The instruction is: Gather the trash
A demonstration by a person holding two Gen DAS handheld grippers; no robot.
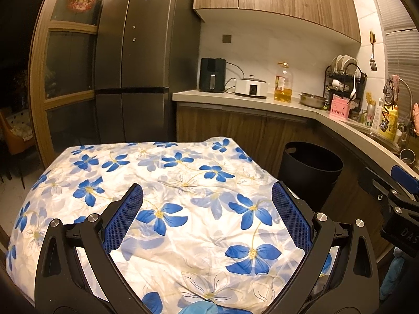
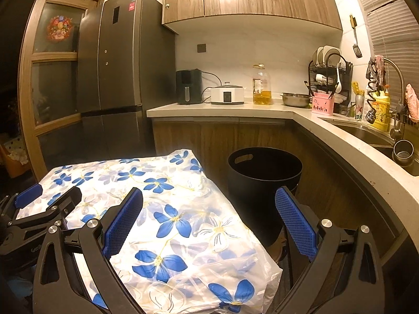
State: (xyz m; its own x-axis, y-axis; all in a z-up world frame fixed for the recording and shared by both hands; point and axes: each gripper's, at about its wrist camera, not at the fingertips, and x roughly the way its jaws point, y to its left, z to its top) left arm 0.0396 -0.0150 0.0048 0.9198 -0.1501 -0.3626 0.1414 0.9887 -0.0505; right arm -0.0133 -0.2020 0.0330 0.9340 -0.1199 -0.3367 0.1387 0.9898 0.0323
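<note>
Left gripper and right gripper both spread wide, holding nothing, hovering over flowered tablecloth. No trash visible on cloth; cannot tell where any lies. Black bin just right of cloth's far corner, near counter. Locate trash first, approach low, clamp at centre, carry over bin rim

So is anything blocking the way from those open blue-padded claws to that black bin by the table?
Nothing visible does. The round black plastic bin stands open-topped just past the flowered tablecloth's corner, and the right gripper is open and holds nothing.
</note>
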